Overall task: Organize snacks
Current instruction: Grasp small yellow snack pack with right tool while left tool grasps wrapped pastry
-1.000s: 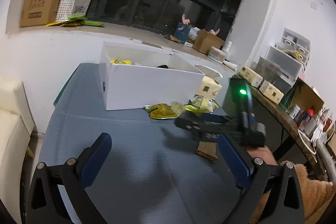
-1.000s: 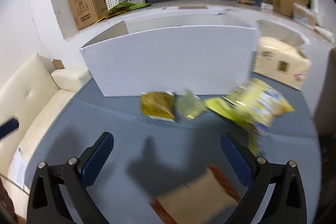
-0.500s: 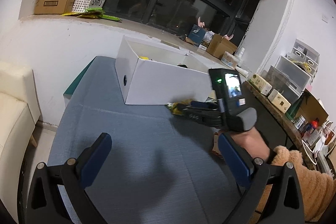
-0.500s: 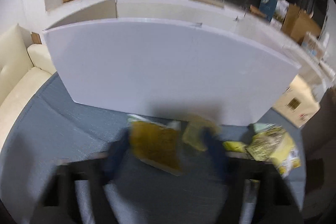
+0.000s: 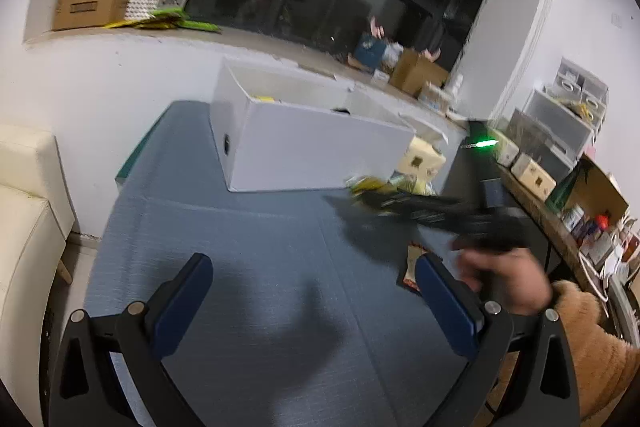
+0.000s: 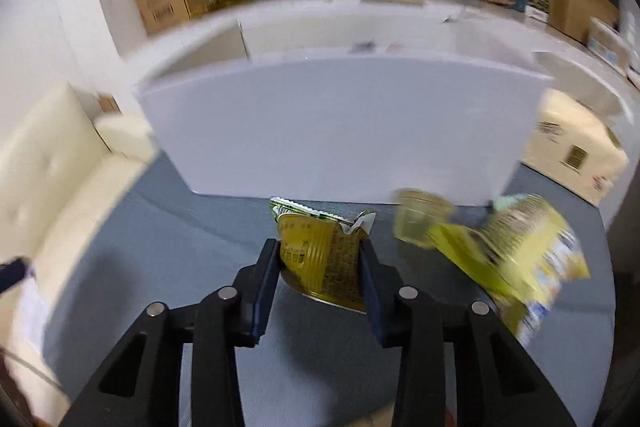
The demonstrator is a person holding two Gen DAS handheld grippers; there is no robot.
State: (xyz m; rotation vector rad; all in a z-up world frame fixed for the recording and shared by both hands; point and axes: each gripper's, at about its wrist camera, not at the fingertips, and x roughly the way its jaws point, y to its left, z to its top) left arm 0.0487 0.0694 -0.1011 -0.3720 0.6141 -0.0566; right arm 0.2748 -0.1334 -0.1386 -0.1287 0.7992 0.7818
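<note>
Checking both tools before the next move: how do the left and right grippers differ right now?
The left gripper has its jaws spread wide with nothing between them, over bare blue table; the right gripper is shut on a gold snack packet. The left sits back from the white box, while the right is close in front of it, beside the loose yellow bags. Both have blue pads and point down toward the table.

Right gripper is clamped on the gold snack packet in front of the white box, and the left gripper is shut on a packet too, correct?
Not quite. The right gripper is clamped on the gold snack packet before the white box, but the left wrist view shows the left gripper open, with nothing between its pads.
</note>
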